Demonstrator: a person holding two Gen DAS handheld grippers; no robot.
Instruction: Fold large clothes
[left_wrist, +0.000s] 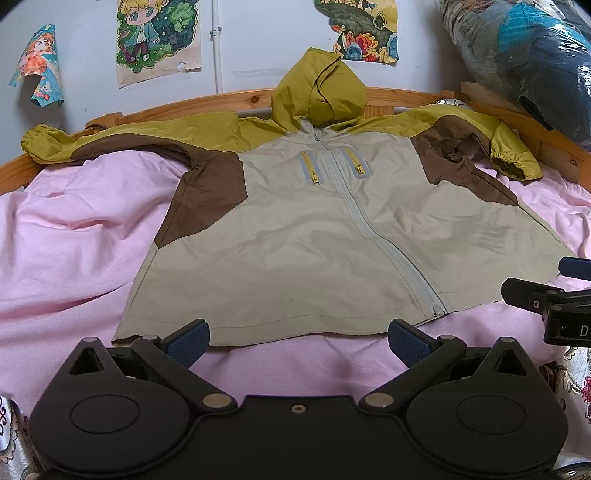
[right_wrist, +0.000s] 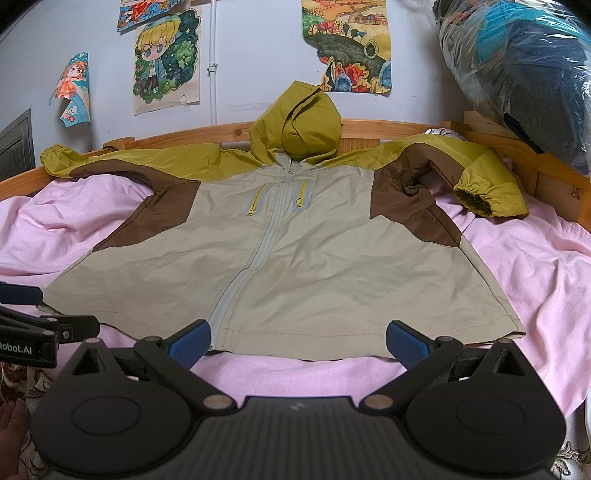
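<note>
A hooded jacket, beige with brown side panels and olive sleeves and hood, lies flat and zipped, front up, on a pink sheet. It also shows in the right wrist view. Its sleeves are spread out, the right cuff bent forward. My left gripper is open and empty just in front of the hem. My right gripper is open and empty at the hem near the zipper's end. Each gripper shows at the other view's edge, the right and the left.
A wooden bed frame runs along the far side by a wall with drawings. A plastic-wrapped bundle sits at the far right corner. Patterned bedding lies at the near edge.
</note>
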